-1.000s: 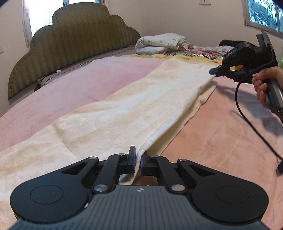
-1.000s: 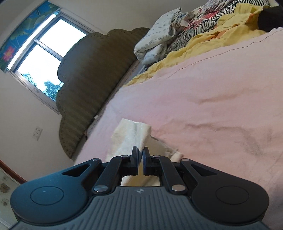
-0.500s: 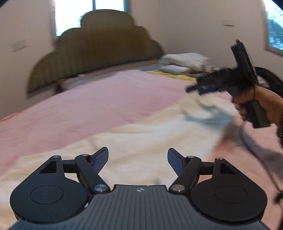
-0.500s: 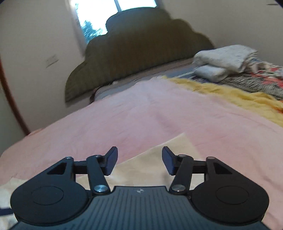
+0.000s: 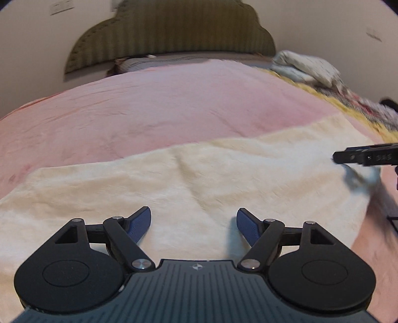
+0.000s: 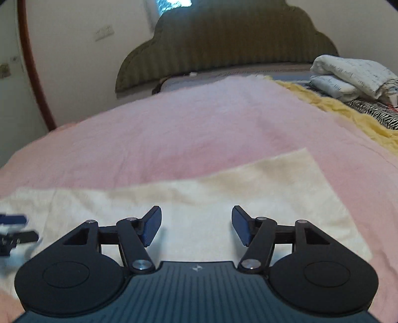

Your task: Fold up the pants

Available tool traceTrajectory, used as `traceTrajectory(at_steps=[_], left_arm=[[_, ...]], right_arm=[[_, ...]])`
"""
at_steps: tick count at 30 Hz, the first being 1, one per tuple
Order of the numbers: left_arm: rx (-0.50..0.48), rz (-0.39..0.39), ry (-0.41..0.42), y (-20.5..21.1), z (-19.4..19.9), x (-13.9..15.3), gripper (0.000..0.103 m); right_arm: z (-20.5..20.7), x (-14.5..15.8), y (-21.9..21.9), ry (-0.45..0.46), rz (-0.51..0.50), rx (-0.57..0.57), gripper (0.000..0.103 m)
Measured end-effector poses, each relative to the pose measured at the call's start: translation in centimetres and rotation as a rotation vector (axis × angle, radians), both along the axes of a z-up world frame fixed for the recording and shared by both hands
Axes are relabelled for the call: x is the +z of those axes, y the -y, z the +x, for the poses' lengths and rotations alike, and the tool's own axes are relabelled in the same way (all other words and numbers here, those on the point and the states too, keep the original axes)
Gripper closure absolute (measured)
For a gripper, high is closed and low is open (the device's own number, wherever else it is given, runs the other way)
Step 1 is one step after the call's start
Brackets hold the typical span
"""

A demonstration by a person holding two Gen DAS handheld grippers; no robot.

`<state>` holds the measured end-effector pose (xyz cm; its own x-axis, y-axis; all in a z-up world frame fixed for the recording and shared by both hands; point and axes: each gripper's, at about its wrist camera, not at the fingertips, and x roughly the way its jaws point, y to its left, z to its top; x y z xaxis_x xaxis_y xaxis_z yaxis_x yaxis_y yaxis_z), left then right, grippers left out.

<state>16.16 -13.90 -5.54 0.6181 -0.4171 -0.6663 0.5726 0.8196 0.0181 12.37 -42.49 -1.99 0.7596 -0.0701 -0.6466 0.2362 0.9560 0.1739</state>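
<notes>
Pink bedspread — cream pants lie crosswise (flat).

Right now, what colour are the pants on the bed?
Cream, off-white pants, lying flat on the pink blanket; clearest in the left wrist view.

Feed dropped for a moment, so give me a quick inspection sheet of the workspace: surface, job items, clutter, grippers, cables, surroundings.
Surface: bed with pink blanket, lightly wrinkled.
Job items: cream pants lying flat across the blanket, one long layer with soft creases.
Clutter: folded white bedding, yellow blanket and zebra-print cloth toward the far right side.
Grippers: left gripper open above the pants, nothing between the pads; right gripper open above the pants near their end, nothing held. Both jaws have just been opening.
Cables: nothing clearly seen; the right edge is blurred.
Surroundings: green headboard, plain walls, wall switch, window above the headboard.
</notes>
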Motion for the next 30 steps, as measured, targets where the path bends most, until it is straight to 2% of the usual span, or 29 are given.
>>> traceTrajectory(at_steps=[2, 4, 5, 7, 8, 10, 12, 14, 17, 22, 27, 30], left_arm=[[-0.065, 0.051, 0.049, 1.4, -1.7, -0.5, 0.024], [-0.133, 0.09, 0.109, 2.0, -3.6, -0.7, 0.024], [-0.161, 0.102, 0.134, 2.3, -4.4, -0.7, 0.024], [-0.188, 0.114, 0.177, 2.7, -5.6, -1.0, 0.023], [-0.192, 0.111, 0.19, 2.8, -6.1, -1.2, 0.022], [-0.191, 0.098, 0.198, 2.9, -6.4, -1.7, 0.02], [-0.172, 0.081, 0.199, 2.8, -6.4, -2.2, 0.017], [-0.147, 0.055, 0.183, 2.7, -6.0, -2.3, 0.012], [-0.11, 0.002, 0.124, 1.9, -5.1, -2.4, 0.006], [-0.092, -0.046, 0.076, 1.1, -4.4, -2.5, 0.003], [-0.088, -0.043, 0.078, 1.3, -4.5, -2.5, 0.002], [-0.089, -0.047, 0.075, 1.3, -4.4, -2.4, 0.002]], right_arm=[[-0.8, -1.6, -0.5, -0.06, -0.072, -0.019, 0.041], [-2.5, -1.4, -0.1, -0.042, -0.097, -0.112, 0.041], [-3.6, -0.9, 0.1, -0.023, -0.104, -0.189, 0.041], [-6.6, 0.4, 0.5, 0.081, -0.078, -0.308, 0.041], [-8.0, 0.7, 1.0, 0.131, -0.02, -0.351, 0.041], [-10.7, 0.7, 2.9, 0.205, 0.159, -0.441, 0.037], [-13.1, -0.2, 5.0, 0.228, 0.368, -0.524, 0.035], [-14.6, -1.7, 6.4, 0.23, 0.54, -0.555, 0.035], [-15.0, -3.5, 7.0, 0.24, 0.663, -0.534, 0.035], [-12.5, -4.0, 7.1, 0.25, 0.64, -0.489, 0.036], [-11.5, -4.7, 8.0, 0.366, 0.617, -0.582, 0.037], [-10.4, -4.7, 8.0, 0.358, 0.549, -0.584, 0.039]])
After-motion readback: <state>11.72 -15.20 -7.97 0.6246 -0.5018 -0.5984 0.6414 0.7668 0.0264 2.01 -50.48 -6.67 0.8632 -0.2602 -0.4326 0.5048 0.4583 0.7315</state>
